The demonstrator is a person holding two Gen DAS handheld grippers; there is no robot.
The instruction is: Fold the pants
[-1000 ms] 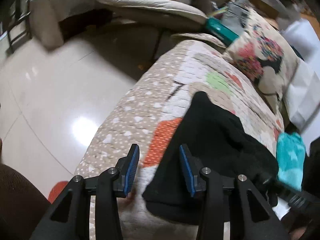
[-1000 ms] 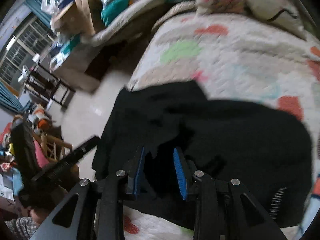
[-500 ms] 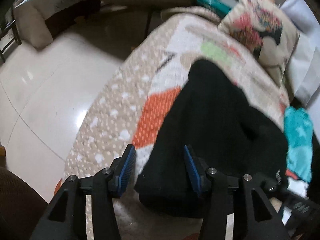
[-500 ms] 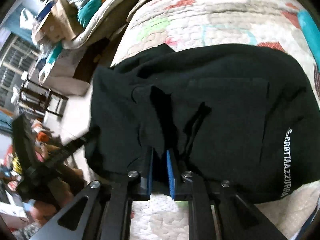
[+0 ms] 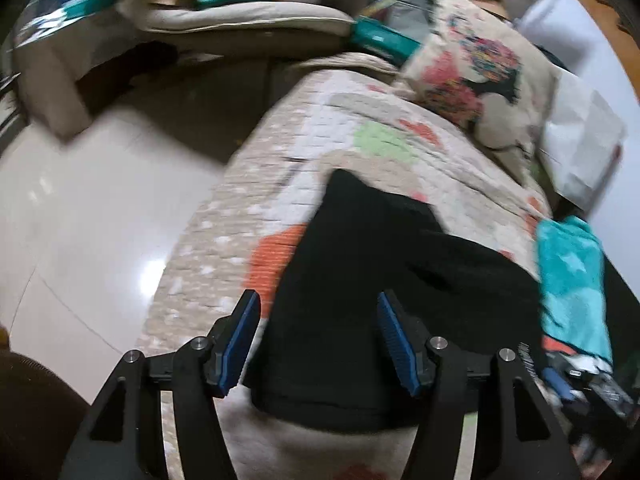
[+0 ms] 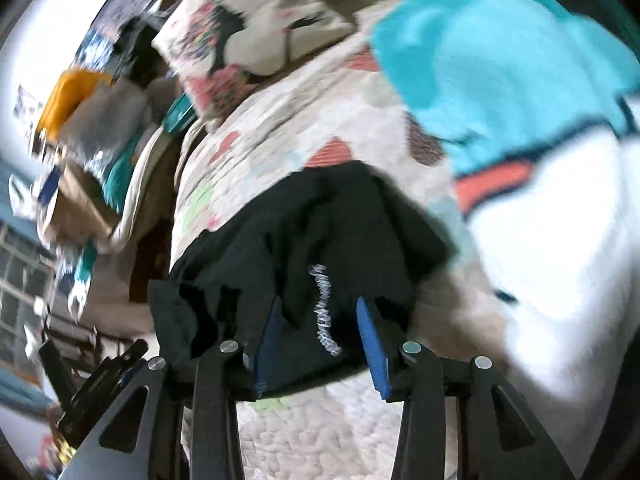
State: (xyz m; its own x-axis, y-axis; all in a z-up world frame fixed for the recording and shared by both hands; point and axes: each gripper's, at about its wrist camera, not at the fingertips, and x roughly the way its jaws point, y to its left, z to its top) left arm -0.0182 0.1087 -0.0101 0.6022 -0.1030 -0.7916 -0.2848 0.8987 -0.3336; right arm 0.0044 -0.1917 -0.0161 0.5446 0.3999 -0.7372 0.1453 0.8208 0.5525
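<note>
The left gripper (image 5: 318, 336) hangs over the near edge of the black pants (image 5: 360, 292), its blue-padded fingers (image 5: 240, 338) spread wide with cloth showing in the gap; neither pad presses the fabric, so it holds nothing. The pants lie in a folded dark bundle on a patchwork quilt (image 5: 304, 148), close to the quilt's left border where it drops toward the shiny pale floor (image 5: 92, 220). A corner of the pants points away up the quilt. To the right of the pants, just beside them, lies a turquoise cloth (image 5: 572, 276). Farther up the quilt a printed pillow (image 5: 476, 72) rests, and beyond it sits a beige cushion (image 5: 244, 20) among blurred clutter.

In the right wrist view, the right gripper (image 6: 320, 332) also stands open, its fingers (image 6: 370, 336) parted above the near edge of the pants (image 6: 304, 252). White lettering (image 6: 324, 312) on the cloth runs between the two fingers. Whether the pads touch the fabric cannot be told through the blur, but nothing is pinched. Past the pants the quilt (image 6: 272, 152) stretches away, the turquoise cloth (image 6: 492, 52) lies to the upper right, and the pillow (image 6: 248, 40) sits at the far end. At lower left a dark part of the other tool shows, blurred.
</note>
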